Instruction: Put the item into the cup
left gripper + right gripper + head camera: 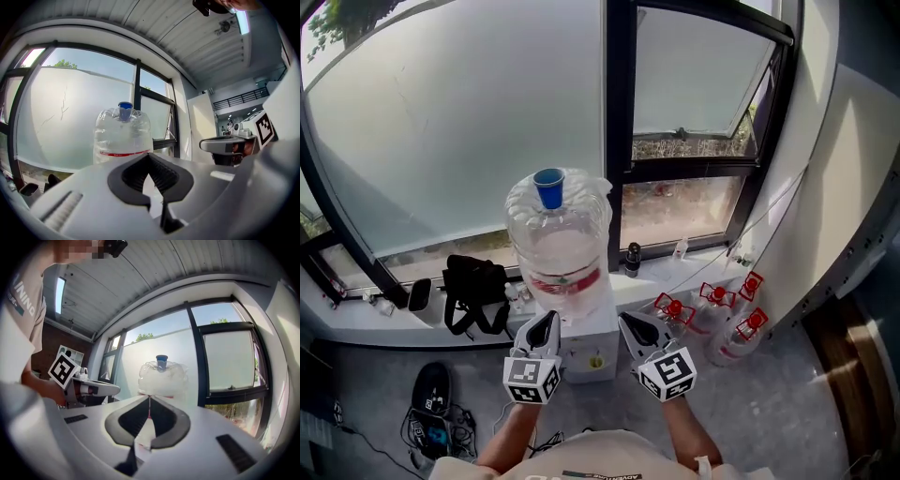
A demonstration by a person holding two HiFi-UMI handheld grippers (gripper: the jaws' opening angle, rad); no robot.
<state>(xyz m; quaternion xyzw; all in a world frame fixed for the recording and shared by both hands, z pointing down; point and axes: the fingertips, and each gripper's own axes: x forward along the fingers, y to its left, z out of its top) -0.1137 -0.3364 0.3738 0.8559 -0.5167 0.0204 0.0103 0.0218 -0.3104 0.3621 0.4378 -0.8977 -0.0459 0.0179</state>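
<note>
Ok so from the head view, the blue cup [548, 188] sits mouth-up right on top of the big water jug [560, 246], dead centre, at about 12 o'clock from both grippers. The jug itself stands on a white dispenser [587, 349] pushed up against the window ledge [356, 323]. The left gripper [546, 328] is low at roughly 7 o'clock from the jug and the right gripper [637, 328] is at about 5 o'clock, both near the dispenser top and pointing up toward the jug, well below the cup. In the left gripper view the jaws are pressed together at the tips with nothing caught between them, and the jug with the cup on top shows just past them at 12 o'clock. Same deal in the right gripper view: tips meeting, nothing held, the cup up at 12 o'clock. Each gripper view also catches the other gripper off to the side, close by but not touching. I honestly can't tell which thing is meant to be the item. Other stuff around: a black bag [473, 292] on the ledge at 9 o'clock from the jug, a small dark bottle [632, 259] on the ledge at 3 o'clock, a bunch of red-capped bottles [712, 314] on the floor [787, 412] at 4 o'clock, and a black shoe [431, 386] on the floor at 8 o'clock.
</note>
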